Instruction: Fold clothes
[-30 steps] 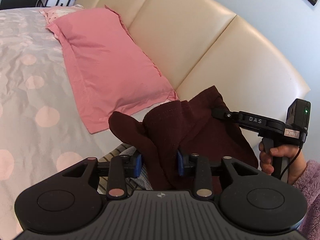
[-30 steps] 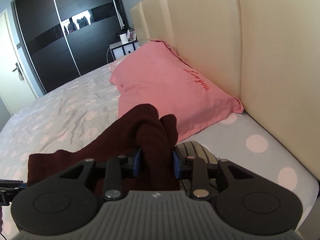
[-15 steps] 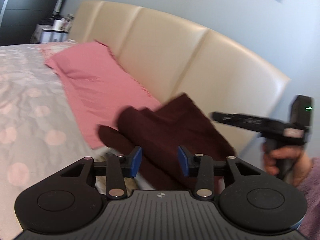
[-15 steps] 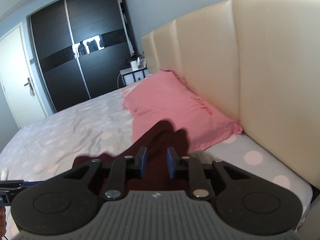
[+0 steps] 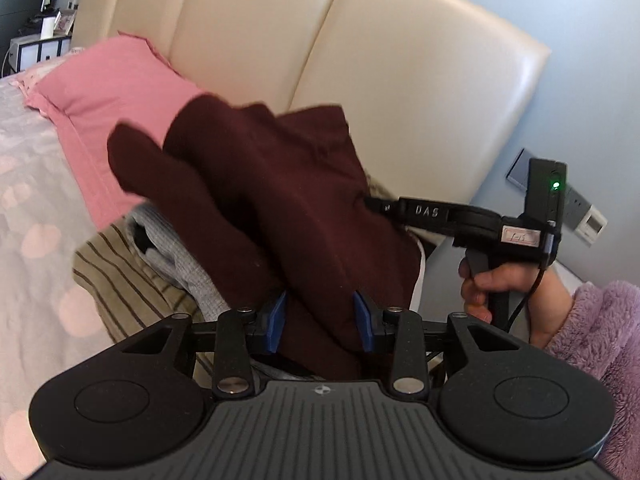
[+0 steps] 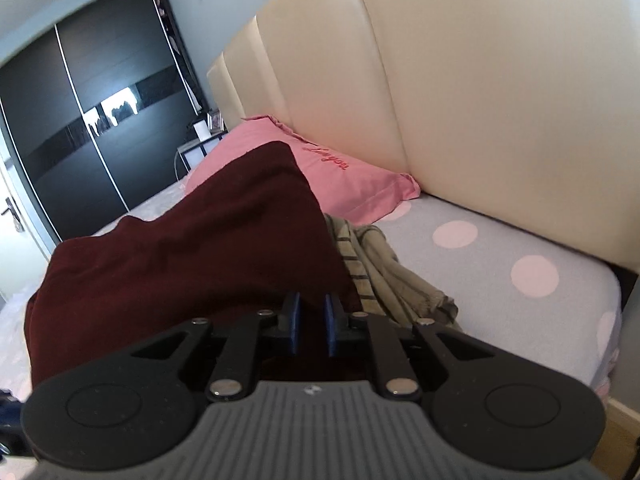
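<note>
Dark red cloth, one garment point(image 5: 280, 216), hangs over a small pile near the cream headboard point(image 5: 400, 80). The left gripper point(image 5: 320, 320) has the garment between its blue pads, and they pinch a thick fold. The right gripper point(image 6: 312, 322) has been closing its jaws; they sit nearly together with a thin edge of the same garment between them. I count two more clothes under it: one striped shirt point(image 6: 376, 272) and one grey knit point(image 5: 176, 264). One pink pillow point(image 6: 340, 184) lies beside them.

Two close wrist views toward the headboard point(image 5: 360, 60), sharing the maroon garment point(image 6: 180, 256)
</note>
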